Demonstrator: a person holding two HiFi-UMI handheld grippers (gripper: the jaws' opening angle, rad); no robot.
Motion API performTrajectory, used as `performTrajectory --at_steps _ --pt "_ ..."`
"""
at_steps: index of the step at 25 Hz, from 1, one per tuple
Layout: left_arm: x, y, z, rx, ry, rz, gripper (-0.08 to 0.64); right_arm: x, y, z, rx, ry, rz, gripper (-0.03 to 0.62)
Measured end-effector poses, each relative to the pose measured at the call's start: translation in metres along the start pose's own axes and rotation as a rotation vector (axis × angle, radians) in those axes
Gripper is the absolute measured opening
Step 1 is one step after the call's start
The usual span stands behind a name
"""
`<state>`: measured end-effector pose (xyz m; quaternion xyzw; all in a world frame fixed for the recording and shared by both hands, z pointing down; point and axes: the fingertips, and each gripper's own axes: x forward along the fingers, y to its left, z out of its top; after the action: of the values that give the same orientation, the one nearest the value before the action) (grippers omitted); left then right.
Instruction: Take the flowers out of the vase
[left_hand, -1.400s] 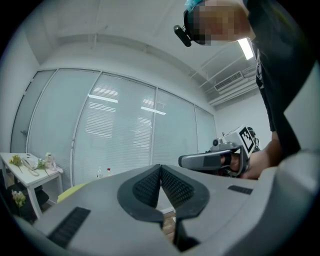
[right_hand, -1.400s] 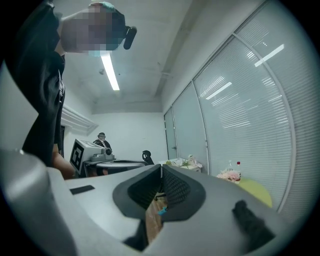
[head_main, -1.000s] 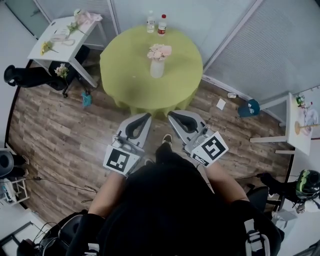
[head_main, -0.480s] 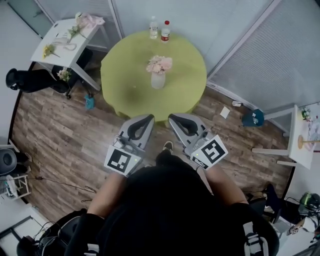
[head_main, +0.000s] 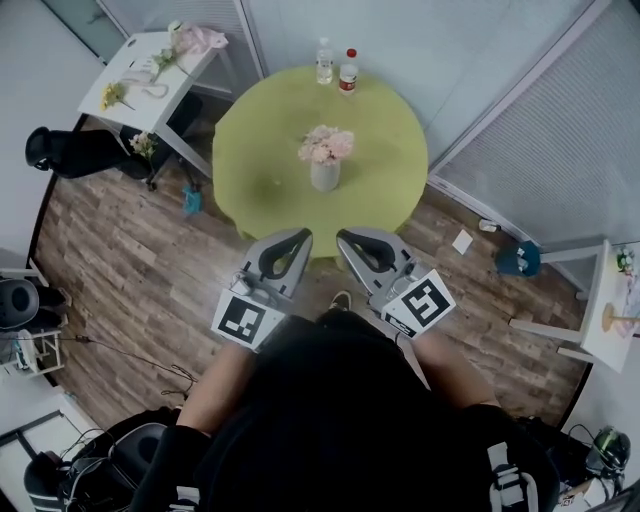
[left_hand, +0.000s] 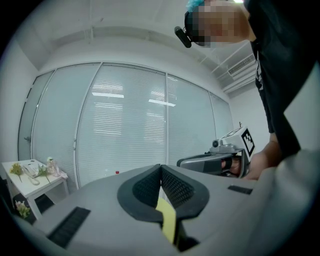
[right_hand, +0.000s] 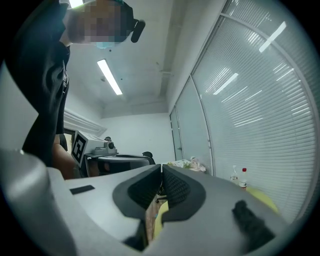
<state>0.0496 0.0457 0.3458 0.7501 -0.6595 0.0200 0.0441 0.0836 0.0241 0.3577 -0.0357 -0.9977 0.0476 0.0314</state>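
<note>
A pale vase (head_main: 325, 178) with pink flowers (head_main: 326, 145) stands near the middle of the round green table (head_main: 260, 150) in the head view. My left gripper (head_main: 298, 237) and right gripper (head_main: 345, 238) are held side by side at the table's near edge, well short of the vase. Both point level toward the table. In the left gripper view the left gripper (left_hand: 161, 167) has its pads pressed together with nothing between them. The right gripper (right_hand: 161, 167) is likewise shut and empty. The right gripper view shows the two bottles (right_hand: 238, 177), not the vase.
Two bottles (head_main: 336, 66) stand at the table's far edge. A white side table (head_main: 150, 75) with loose flowers and a black chair (head_main: 70, 150) are at the far left. Glass partition walls run behind the table. Another white table (head_main: 600, 310) stands at the right.
The green table and vase have drawn nearer in the head view as I moved toward them. Both grippers keep their pose, shut and side by side.
</note>
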Motion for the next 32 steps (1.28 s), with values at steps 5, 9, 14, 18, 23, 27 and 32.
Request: performTrajectory --at_steps 5,9,14,18,23,27,32 --pt "0.014 0.009 0.001 0.008 0.010 0.007 0.012 0.006 -0.017 0.003 -0.001 -0.003 0.012 0.020" --pt "0.027 0.019 0.003 0.014 0.013 0.001 0.012 0.011 -0.031 0.002 -0.004 -0.001 0.003 0.020" --pt "0.041 0.045 0.001 0.016 0.007 -0.030 0.012 0.028 -0.048 -0.002 0.000 0.015 -0.031 0.020" --pt "0.052 0.075 -0.004 0.017 0.006 -0.081 0.012 0.053 -0.063 -0.005 0.000 0.026 -0.083 0.020" --pt "0.071 0.113 -0.009 0.026 0.015 -0.187 0.012 0.089 -0.086 -0.005 0.025 0.033 -0.179 0.020" --pt "0.085 0.142 -0.015 0.018 0.033 -0.280 0.012 0.115 -0.104 -0.009 0.029 0.052 -0.264 0.020" --pt "0.102 0.175 -0.022 0.013 0.044 -0.377 0.012 0.146 -0.122 -0.012 0.055 0.056 -0.359 0.020"
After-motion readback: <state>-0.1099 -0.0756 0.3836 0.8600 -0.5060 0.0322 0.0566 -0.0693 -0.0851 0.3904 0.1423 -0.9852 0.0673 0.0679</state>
